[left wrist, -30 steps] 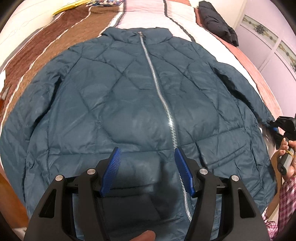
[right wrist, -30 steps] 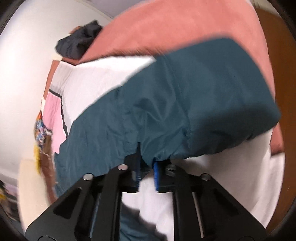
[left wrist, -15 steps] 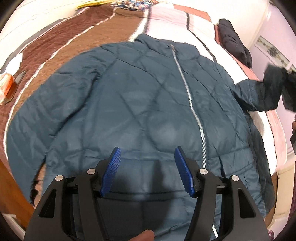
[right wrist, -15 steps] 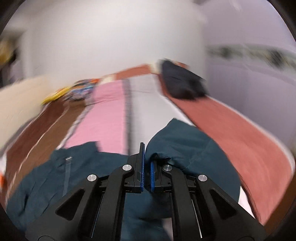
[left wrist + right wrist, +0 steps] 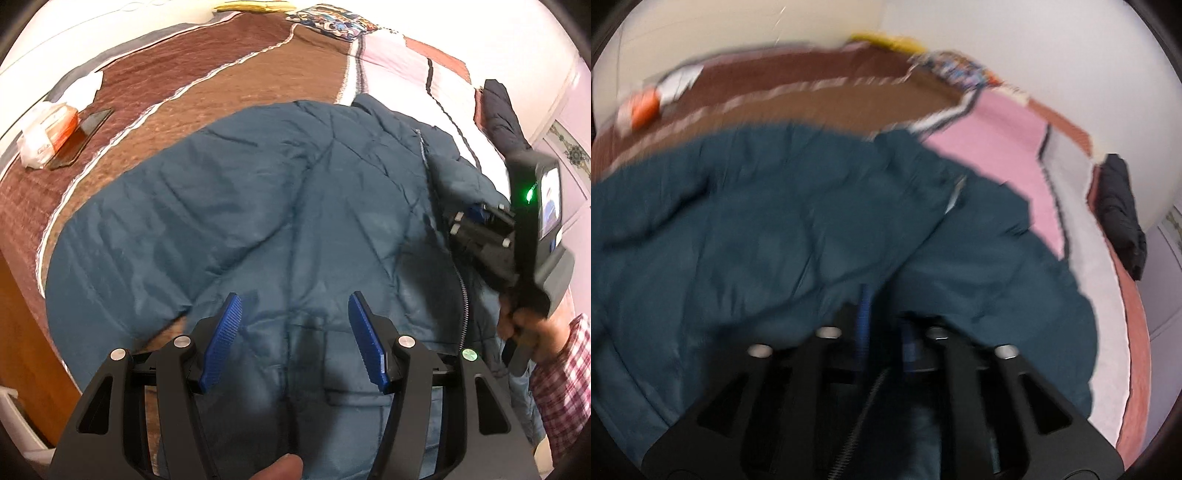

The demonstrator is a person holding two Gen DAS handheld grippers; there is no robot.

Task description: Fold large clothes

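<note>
Bed [image 5: 229,96] – brown, pink, white striped blanket, white wall behind; teal jacket [image 5: 295,206] spread on it. Left gripper [image 5: 295,339] apart, empty; right gripper [image 5: 884,332] just opening – sleeve between.

I count one teal jacket [image 5: 280,206], one dark garment [image 5: 504,114] at the bed's far edge, one phone [image 5: 83,136], one orange-and-white packet [image 5: 46,131], one white tissue [image 5: 85,83], one patterned pillow [image 5: 332,24], two grippers: left [image 5: 293,338], right [image 5: 480,221].
</note>
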